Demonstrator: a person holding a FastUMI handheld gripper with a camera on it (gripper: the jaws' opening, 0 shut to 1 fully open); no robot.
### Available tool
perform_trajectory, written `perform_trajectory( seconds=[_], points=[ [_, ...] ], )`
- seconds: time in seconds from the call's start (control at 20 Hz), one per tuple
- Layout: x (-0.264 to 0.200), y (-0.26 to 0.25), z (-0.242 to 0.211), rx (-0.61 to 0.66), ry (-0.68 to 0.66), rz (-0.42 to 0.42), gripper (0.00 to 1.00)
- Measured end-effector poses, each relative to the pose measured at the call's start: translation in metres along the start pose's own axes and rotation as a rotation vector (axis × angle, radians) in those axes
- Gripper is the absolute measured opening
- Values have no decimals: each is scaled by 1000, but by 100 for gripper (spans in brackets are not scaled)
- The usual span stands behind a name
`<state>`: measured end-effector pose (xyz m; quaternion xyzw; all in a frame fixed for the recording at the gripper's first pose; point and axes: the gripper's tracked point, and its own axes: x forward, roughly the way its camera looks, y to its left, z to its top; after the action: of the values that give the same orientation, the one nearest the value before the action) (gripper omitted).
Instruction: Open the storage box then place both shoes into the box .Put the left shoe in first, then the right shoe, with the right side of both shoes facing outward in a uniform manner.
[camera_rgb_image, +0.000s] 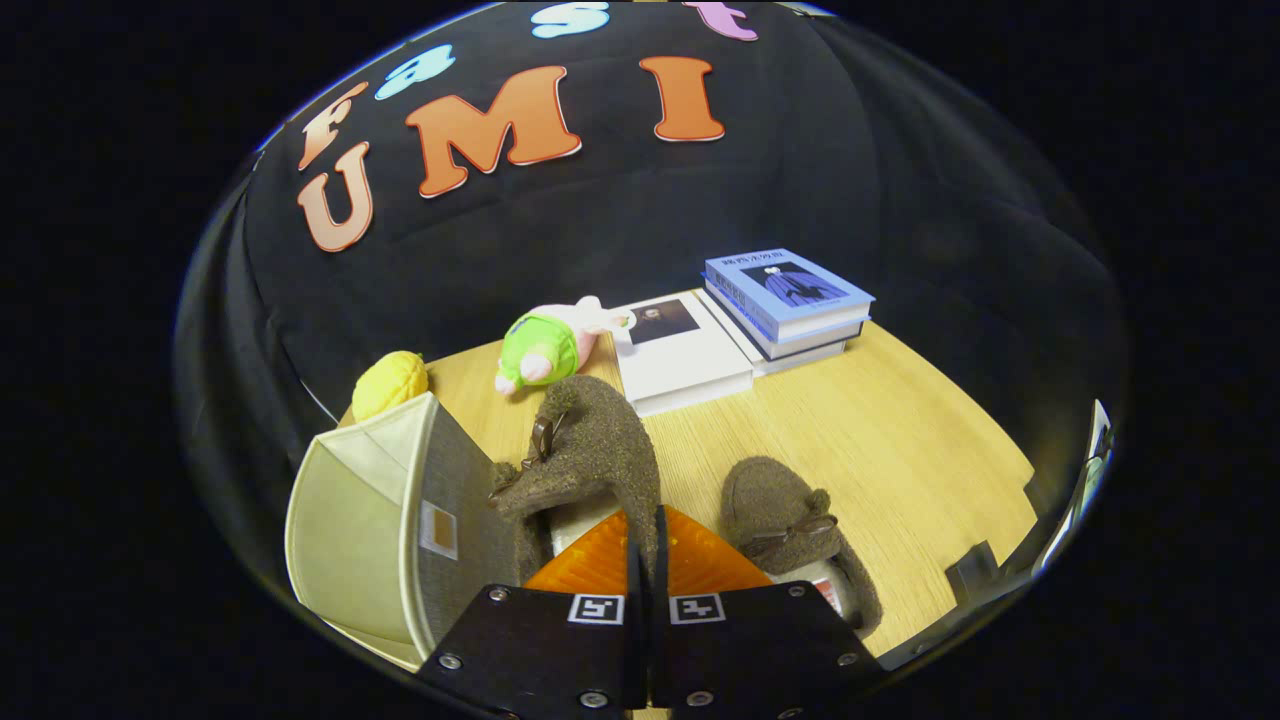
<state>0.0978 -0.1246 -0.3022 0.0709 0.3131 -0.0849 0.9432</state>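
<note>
Gripper (646, 560) pinches the heel rim of 1 slipper (590, 450), lifted toe-up beside the open storage box (370, 530) – seemingly for loading – the other slipper (790, 530) waits on the table (900, 440)

One slipper (590, 450) is pinched at its heel rim by the gripper (646, 545), beside the open storage box (380, 530); the other slipper (790, 520) is seen lying right.

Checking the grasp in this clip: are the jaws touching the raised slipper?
Touching. In the gripper view the gripper has its jaws closed on the edge of the raised slipper, lifted beside the open storage box.
</note>
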Motion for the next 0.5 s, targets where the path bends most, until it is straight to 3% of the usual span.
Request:
perform_trajectory(
  seconds=[0.2, 0.5],
  points=[
    [-26, 19, 42, 24, -77, 28, 2],
    [-57, 73, 69, 45, -123, 111, 2]
  ],
)
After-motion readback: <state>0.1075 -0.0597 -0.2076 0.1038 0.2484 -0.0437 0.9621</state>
